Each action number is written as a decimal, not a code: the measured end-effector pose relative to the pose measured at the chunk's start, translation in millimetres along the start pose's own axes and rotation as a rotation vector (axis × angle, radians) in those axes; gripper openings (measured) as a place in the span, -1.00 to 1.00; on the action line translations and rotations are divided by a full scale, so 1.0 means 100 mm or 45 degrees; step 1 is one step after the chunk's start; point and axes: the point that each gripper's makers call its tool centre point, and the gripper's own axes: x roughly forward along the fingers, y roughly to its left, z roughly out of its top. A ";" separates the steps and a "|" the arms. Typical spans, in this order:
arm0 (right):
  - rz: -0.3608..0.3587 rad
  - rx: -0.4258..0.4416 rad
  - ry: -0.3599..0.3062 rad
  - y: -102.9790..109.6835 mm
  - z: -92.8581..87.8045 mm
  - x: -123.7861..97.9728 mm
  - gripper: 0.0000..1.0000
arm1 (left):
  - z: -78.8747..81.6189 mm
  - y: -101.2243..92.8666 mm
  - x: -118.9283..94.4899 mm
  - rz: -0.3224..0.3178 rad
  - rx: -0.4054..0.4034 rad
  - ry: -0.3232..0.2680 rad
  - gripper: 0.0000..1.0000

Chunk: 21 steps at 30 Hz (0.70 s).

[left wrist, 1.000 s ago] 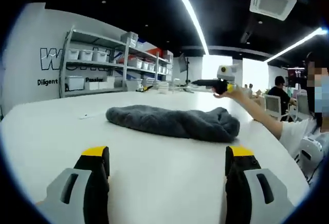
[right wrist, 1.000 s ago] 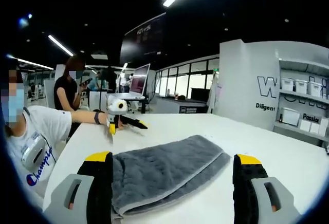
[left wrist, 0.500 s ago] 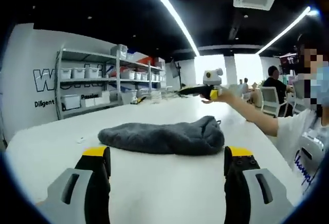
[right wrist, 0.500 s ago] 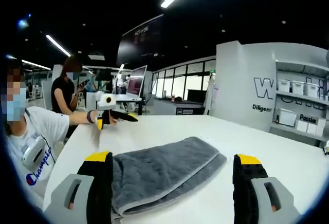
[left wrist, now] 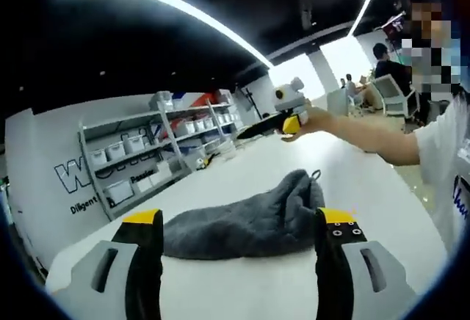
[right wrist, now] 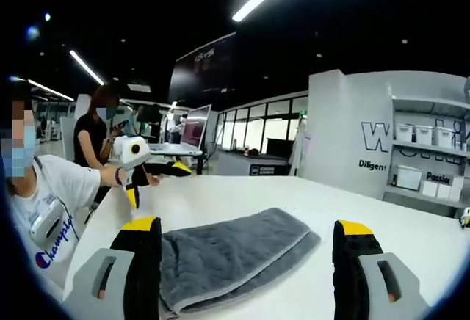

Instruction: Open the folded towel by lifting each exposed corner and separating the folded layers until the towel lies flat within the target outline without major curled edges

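- In my right gripper view the grey folded towel (right wrist: 231, 254) lies on the white table (right wrist: 411, 261), its long axis running from lower left toward centre right.
- In my left gripper view it (left wrist: 246, 221) stretches left to right across the middle.
- My left gripper (left wrist: 231, 224) is spread wide, holding nothing.
- My right gripper (right wrist: 246, 235) is likewise spread; its left jaw overlaps the towel's near end, contact unclear.

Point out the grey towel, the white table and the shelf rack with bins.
grey towel (right wrist: 228, 250): right gripper view, middle of its folded top layer.
white table (right wrist: 242, 195): right gripper view, bare top beyond the towel.
shelf rack (left wrist: 139, 155): left gripper view, shelf boards holding white bins.
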 end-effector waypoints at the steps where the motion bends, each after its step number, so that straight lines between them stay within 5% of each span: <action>1: -0.003 -0.003 0.005 0.00 0.00 0.00 0.99 | 0.05 -0.05 0.04 -0.015 0.002 -0.011 0.64; 8: -0.004 -0.031 -0.028 0.00 0.12 0.00 0.99 | 0.21 -0.33 0.35 -0.089 0.059 -0.014 0.54; 21: -0.010 -0.027 -0.103 0.03 0.21 -0.03 0.99 | 0.15 -0.81 1.13 -0.259 0.090 0.025 0.32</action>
